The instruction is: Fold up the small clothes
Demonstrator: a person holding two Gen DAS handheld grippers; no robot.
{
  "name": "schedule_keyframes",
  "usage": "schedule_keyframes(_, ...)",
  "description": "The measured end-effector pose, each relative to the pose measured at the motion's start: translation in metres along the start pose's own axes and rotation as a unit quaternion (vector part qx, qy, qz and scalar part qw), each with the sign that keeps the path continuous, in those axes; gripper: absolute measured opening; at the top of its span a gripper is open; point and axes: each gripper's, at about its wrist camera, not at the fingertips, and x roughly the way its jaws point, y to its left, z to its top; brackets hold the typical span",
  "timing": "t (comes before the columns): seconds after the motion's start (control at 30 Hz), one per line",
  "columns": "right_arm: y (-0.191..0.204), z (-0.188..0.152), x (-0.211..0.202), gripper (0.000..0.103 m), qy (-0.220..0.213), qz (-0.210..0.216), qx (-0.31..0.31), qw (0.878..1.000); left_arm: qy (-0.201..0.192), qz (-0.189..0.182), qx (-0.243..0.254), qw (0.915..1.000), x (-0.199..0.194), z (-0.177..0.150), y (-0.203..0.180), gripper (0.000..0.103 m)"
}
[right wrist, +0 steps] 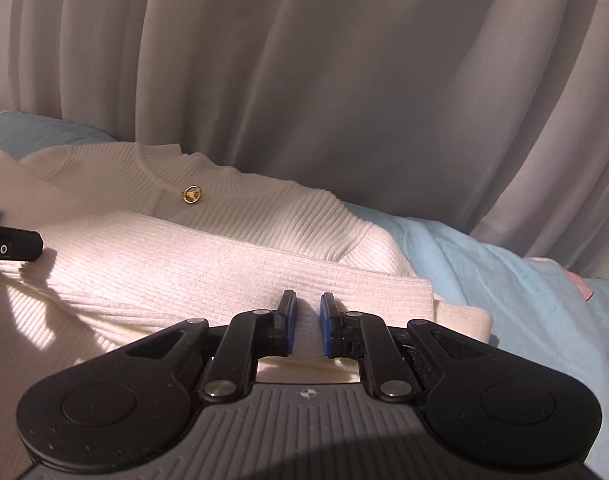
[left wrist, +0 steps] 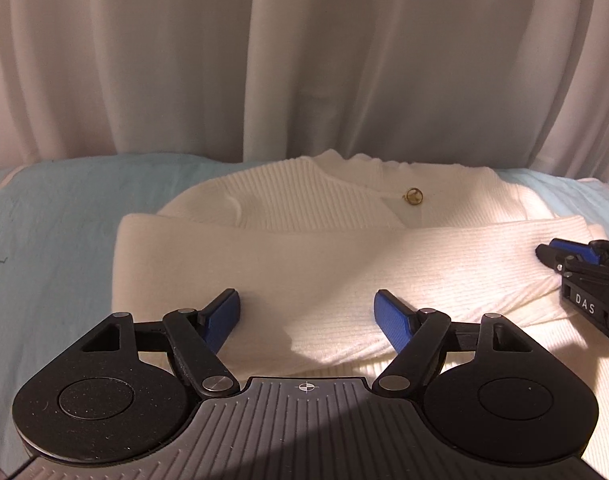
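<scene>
A white ribbed cardigan (left wrist: pixel 328 256) with a gold button (left wrist: pixel 414 197) lies on a light blue bed sheet (left wrist: pixel 52 240), both sleeves folded across its front. My left gripper (left wrist: pixel 306 308) is open and empty, its blue pads just above the sleeve on the left. In the right wrist view the cardigan (right wrist: pixel 208 240) and its button (right wrist: pixel 192 194) show again. My right gripper (right wrist: pixel 307 320) is shut on a pinch of the sleeve cuff (right wrist: pixel 388 292) at the cardigan's right side. The right gripper also shows at the right edge of the left wrist view (left wrist: pixel 544 254).
A white curtain (left wrist: pixel 304 60) hangs close behind the bed. The blue sheet (right wrist: pixel 524 292) extends to both sides of the cardigan. A pink patch (right wrist: pixel 584 286) shows on the sheet at the far right.
</scene>
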Motion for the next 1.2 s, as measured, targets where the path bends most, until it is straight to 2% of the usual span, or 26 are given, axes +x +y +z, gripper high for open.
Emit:
schedule_keyframes(0.07, -0.006, 0.003, -0.002, 0.01, 0.005, 0.005, 0.023, 1.0, 0.0, -0.001, -0.003, 1.0, 0.0, -0.001, 0.003, 0.082)
schedule_keyframes(0.13, -0.021, 0.001, -0.013, 0.015, 0.014, 0.021, 0.086, 0.996, 0.0, -0.007, -0.013, 0.9999, -0.006, -0.002, 0.011, 0.081)
schedule_keyframes(0.17, -0.031, -0.002, -0.021, 0.017, 0.022, 0.038, 0.131, 0.99, 0.002, -0.006, -0.018, 0.9998, -0.009, -0.004, 0.015, 0.081)
schedule_keyframes(0.2, -0.044, -0.008, -0.029, 0.022, 0.03, 0.061, 0.19, 0.979, 0.005, -0.006, -0.025, 0.9997, -0.011, -0.006, 0.02, 0.081)
schedule_keyframes(0.23, -0.058, -0.016, -0.036, 0.028, 0.036, 0.09, 0.256, 0.962, 0.006, -0.008, -0.03, 0.9995, -0.011, -0.008, 0.024, 0.081)
schedule_keyframes(0.3, -0.078, -0.035, -0.042, 0.03, 0.05, 0.144, 0.367, 0.918, 0.007, -0.009, -0.039, 0.9992, -0.012, -0.011, 0.03, 0.081)
schedule_keyframes(0.37, -0.085, -0.048, -0.038, 0.032, 0.065, 0.172, 0.426, 0.886, 0.005, -0.01, -0.035, 0.9993, -0.012, -0.013, 0.03, 0.081)
schedule_keyframes(0.43, -0.083, -0.053, -0.03, 0.032, 0.081, 0.169, 0.448, 0.874, 0.007, -0.005, -0.028, 0.9996, -0.012, -0.012, 0.027, 0.081)
schedule_keyframes(0.5, -0.083, -0.052, -0.024, 0.03, 0.078, 0.158, 0.458, 0.871, 0.009, -0.002, -0.025, 0.9997, -0.013, -0.011, 0.026, 0.081)
schedule_keyframes(0.57, -0.084, -0.046, -0.018, 0.02, 0.077, 0.145, 0.464, 0.87, 0.011, -0.001, -0.029, 0.9995, -0.013, -0.011, 0.027, 0.082)
schedule_keyframes(0.6, -0.084, -0.043, -0.015, 0.01, 0.077, 0.133, 0.462, 0.873, 0.012, -0.001, -0.029, 0.9995, -0.012, -0.011, 0.027, 0.082)
schedule_keyframes(0.63, -0.083, -0.042, -0.017, 0.008, 0.082, 0.121, 0.455, 0.879, 0.013, 0.0, -0.029, 0.9995, -0.012, -0.01, 0.027, 0.083)
schedule_keyframes(0.7, -0.084, -0.04, -0.016, 0.008, 0.081, 0.109, 0.445, 0.885, 0.014, 0.001, -0.027, 0.9995, -0.01, -0.009, 0.026, 0.083)
schedule_keyframes(0.8, -0.078, -0.031, -0.015, 0.006, 0.067, 0.084, 0.398, 0.911, 0.013, 0.002, -0.024, 0.9996, -0.005, -0.007, 0.026, 0.086)
schedule_keyframes(0.97, -0.065, -0.032, -0.025, 0.008, 0.059, 0.07, 0.334, 0.938, 0.014, 0.0, -0.021, 0.9997, -0.007, -0.008, 0.029, 0.087)
schedule_keyframes(1.07, -0.063, -0.041, -0.04, 0.014, 0.059, 0.066, 0.318, 0.944, 0.015, -0.002, -0.016, 0.9998, -0.009, -0.01, 0.03, 0.087)
schedule_keyframes(1.2, -0.058, -0.054, -0.06, 0.015, 0.061, 0.061, 0.279, 0.956, 0.009, 0.002, 0.001, 1.0, -0.01, -0.014, 0.029, 0.087)
